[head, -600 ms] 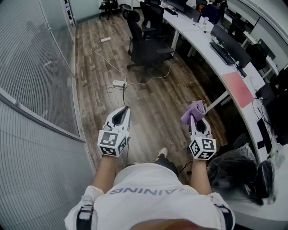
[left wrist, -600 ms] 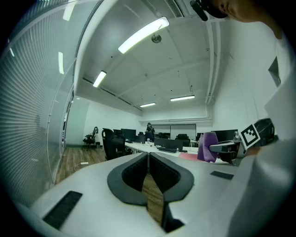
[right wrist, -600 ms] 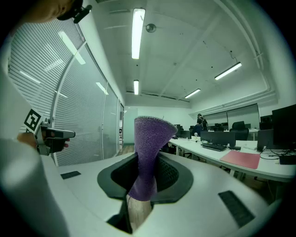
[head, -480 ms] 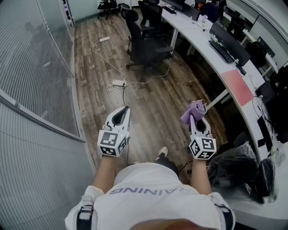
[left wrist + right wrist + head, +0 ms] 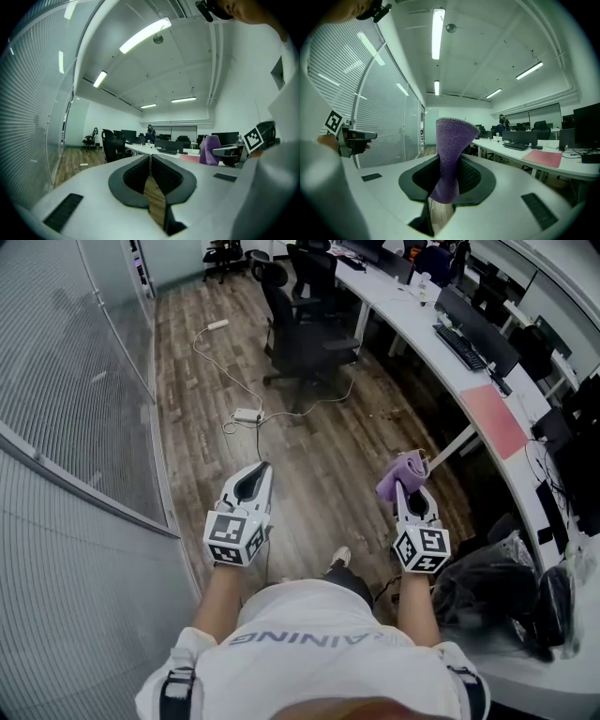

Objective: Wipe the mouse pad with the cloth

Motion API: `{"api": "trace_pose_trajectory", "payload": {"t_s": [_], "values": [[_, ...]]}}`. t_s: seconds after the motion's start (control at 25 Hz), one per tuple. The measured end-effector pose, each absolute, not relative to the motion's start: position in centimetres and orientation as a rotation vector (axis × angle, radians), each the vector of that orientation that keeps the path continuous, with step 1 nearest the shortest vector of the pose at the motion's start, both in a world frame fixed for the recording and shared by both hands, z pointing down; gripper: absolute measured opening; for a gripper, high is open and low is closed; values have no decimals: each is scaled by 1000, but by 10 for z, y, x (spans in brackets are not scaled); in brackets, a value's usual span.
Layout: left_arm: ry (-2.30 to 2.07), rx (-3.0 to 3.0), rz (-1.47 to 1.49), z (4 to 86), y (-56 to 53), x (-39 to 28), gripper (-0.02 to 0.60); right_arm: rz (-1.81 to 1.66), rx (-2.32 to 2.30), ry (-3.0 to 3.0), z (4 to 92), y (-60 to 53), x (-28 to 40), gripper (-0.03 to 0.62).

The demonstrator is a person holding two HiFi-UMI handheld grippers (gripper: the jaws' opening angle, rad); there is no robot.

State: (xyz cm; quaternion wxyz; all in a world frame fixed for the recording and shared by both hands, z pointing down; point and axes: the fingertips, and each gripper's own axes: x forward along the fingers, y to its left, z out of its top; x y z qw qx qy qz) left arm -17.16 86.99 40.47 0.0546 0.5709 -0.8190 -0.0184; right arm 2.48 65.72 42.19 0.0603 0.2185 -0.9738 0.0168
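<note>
The purple cloth [image 5: 401, 471] sticks up from my right gripper [image 5: 405, 482], which is shut on it and held over the wooden floor. In the right gripper view the cloth [image 5: 451, 150] stands between the dark pads [image 5: 471, 177]. The pink mouse pad [image 5: 494, 423] lies on the curved white desk [image 5: 412, 320] to the right, some way beyond the cloth; it also shows in the right gripper view as a pink mouse pad [image 5: 543, 158]. My left gripper [image 5: 255, 469] is shut with nothing in it, its pads [image 5: 159, 171] touching at the tips.
Black office chairs [image 5: 309, 329] stand ahead by the desk. A white power strip and cable [image 5: 247, 414] lie on the floor. A keyboard [image 5: 459, 346] and monitors sit on the desk. A glass partition [image 5: 84, 427] runs along the left. A black bag [image 5: 487, 592] is at the right.
</note>
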Motion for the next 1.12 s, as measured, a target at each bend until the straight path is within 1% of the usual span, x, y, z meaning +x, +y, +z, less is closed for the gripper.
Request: {"api": "trace_pose_trajectory", "payload": {"t_s": [0.56,0.96,1.12], "values": [[-2457,1736,-32,411,847,-167,32,107,605,-2959,432,640,18,100],[-2442,1735,9,399,770,-188,32,141,575,-2969,423,563,-10,100],[-2442,1761,30,390,723,-197,32,234,553,-2979,421,516,-22,100]]}}
